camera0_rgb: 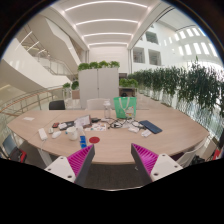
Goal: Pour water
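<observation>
My gripper (113, 163) is open, its two magenta pads (83, 160) wide apart above the near edge of a large oval wooden table (120, 145). Nothing is between the fingers. Just beyond the left finger a small blue bottle (83, 141) stands next to a red round lid or dish (94, 140). Further back is a cluster of small white and pale items (70, 127); I cannot tell which is a cup. A green translucent container (124, 107) stands at the table's far side.
A dark flat object (150, 127) lies right of centre among scattered small things. A chair (57, 104) stands at the far left. Planters with greenery (98, 66) line the back, and tall plants (195, 85) line the right of the bright atrium.
</observation>
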Available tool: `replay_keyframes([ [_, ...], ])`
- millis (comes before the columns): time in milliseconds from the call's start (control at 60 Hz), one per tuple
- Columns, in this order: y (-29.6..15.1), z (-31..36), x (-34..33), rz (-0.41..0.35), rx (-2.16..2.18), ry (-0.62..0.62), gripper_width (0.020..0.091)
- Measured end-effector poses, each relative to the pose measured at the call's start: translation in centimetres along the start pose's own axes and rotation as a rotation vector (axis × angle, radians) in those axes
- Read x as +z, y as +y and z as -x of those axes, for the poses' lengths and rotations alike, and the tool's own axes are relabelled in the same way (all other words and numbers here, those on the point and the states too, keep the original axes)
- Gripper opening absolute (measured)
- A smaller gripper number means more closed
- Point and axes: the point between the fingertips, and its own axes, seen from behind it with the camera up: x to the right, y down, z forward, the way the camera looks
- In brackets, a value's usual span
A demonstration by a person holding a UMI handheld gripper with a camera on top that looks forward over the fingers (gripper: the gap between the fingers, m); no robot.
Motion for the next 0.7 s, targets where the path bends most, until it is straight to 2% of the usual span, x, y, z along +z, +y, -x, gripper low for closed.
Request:
replay_keyframes([
  [150,1.9,3.7,1.4,-0.016,0.003,0.010,0.0803],
  [300,4.6,8.2,6.5,-0.026,-0.022,-0.017,0.0804],
  [583,11.1,17.5,26.1,-0.022,-0.083,-0.103,0.0795],
  [700,11.6,18.6,32.4,-0.045,-0.095,-0.102,0.0790],
])
